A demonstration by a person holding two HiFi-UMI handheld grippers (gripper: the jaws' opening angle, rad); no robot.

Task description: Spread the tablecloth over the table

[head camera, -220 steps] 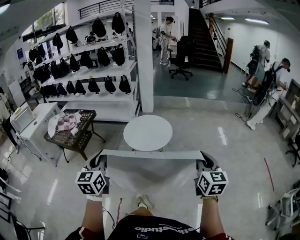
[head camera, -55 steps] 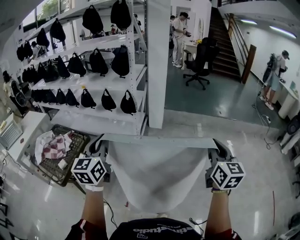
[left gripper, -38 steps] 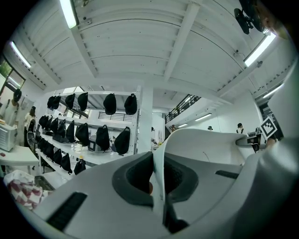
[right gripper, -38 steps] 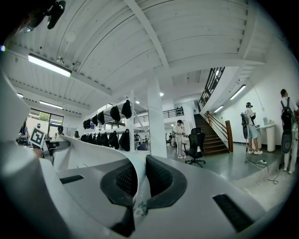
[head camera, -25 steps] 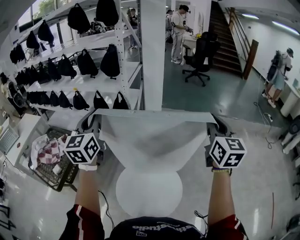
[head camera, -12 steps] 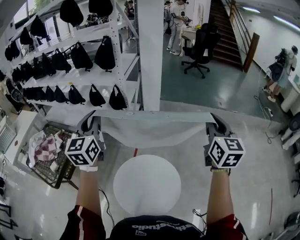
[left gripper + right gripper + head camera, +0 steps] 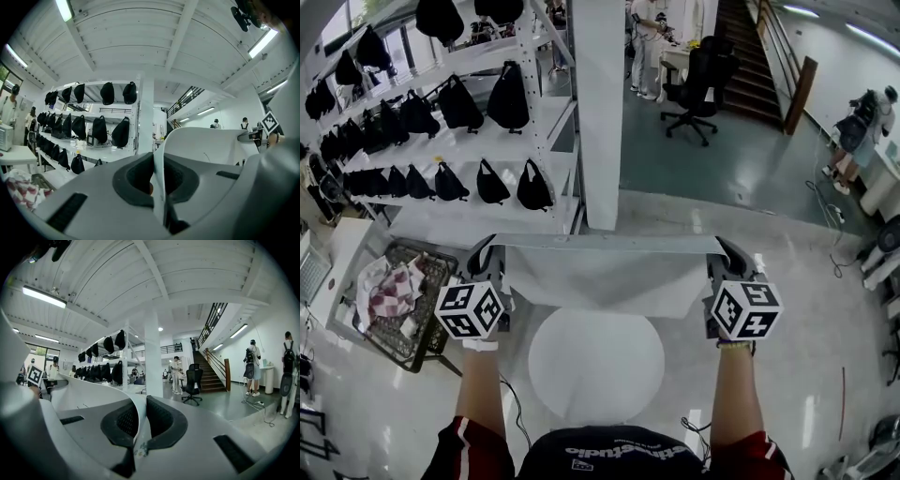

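Note:
A pale grey tablecloth point(image 7: 605, 277) hangs stretched between my two grippers, its top edge taut, its lower part draped over the far rim of the round white table point(image 7: 596, 364) below me. My left gripper point(image 7: 485, 253) is shut on the cloth's left corner; in the left gripper view the cloth edge point(image 7: 158, 187) runs pinched between the dark pads point(image 7: 133, 180). My right gripper point(image 7: 727, 251) is shut on the right corner, with the cloth point(image 7: 139, 432) clamped between its pads point(image 7: 161, 420). Both grippers point level, away from me.
A white pillar point(image 7: 600, 103) and white shelves of black bags point(image 7: 459, 103) stand beyond the table. A dark cart with checked cloths point(image 7: 389, 295) sits at the left. Farther off are an office chair point(image 7: 698, 89), stairs, and people at the right point(image 7: 858, 127).
Both grippers have come down with the cloth stretched between them. The cloth's hanging part, earlier lifted clear above the table, now lies against the table's far edge.

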